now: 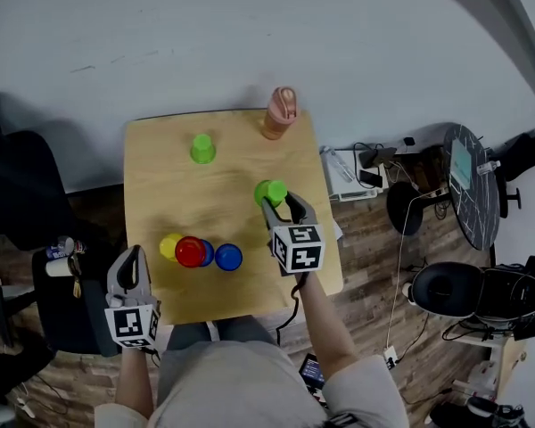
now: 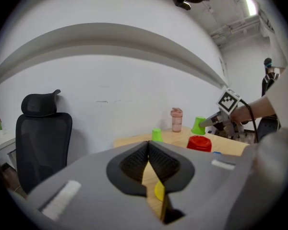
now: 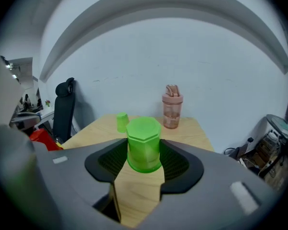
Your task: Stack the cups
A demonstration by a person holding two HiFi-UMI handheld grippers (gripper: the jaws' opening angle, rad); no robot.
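A light green cup [image 3: 144, 145] stands upside down between the pads of my right gripper [image 3: 144, 163], which touch it on both sides; in the head view this cup [image 1: 270, 192] is right of the table's middle, at the tip of the right gripper [image 1: 281, 205]. A second green cup [image 1: 202, 148] is upside down at the table's far side. A yellow cup [image 1: 169, 245], a red cup [image 1: 190, 251] and blue cups [image 1: 227, 257] crowd the near left. My left gripper [image 1: 132, 257] hovers shut and empty off the table's near left corner, aimed at the yellow cup [image 2: 159, 190].
A pink shaker bottle [image 1: 281, 112] stands at the far right edge of the small wooden table [image 1: 160, 185]. A black office chair [image 2: 41, 133] is left of the table. Cables, a stool and gear lie on the floor to the right [image 1: 446, 185].
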